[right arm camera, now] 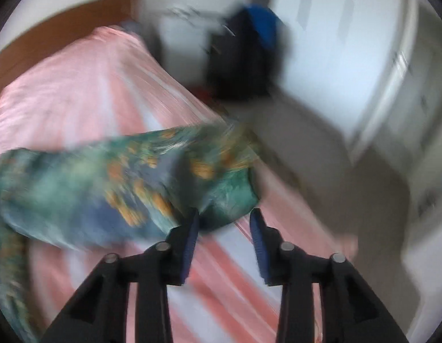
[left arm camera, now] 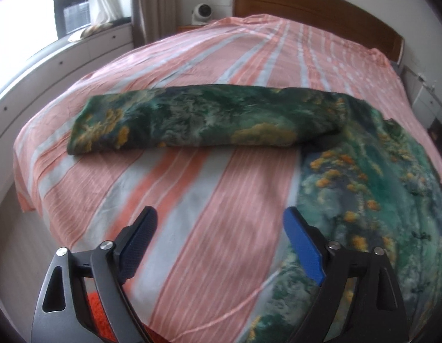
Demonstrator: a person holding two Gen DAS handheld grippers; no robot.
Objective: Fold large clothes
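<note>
A large green garment with orange-yellow print lies on the striped pink bed sheet (left arm camera: 209,200). One part of it is folded into a long band (left arm camera: 192,120) across the bed, and the rest spreads flat at the right (left arm camera: 363,200). My left gripper (left arm camera: 220,214) hangs open and wide over bare sheet in front of the band, with nothing between its fingers. The right wrist view is blurred. There my right gripper (right arm camera: 225,214) has its jaws apart at the garment's (right arm camera: 106,180) near corner. The cloth bulges just past the fingertips, and the pads do not press on it.
A wooden headboard (left arm camera: 306,3) closes the far end of the bed, with a white fan (left arm camera: 202,13) beside it. A white window bench (left arm camera: 78,54) runs along the left. At the bed's right edge there are bare floor (right arm camera: 321,157), a dark bag with blue (right arm camera: 246,54) and white cupboards (right arm camera: 406,85).
</note>
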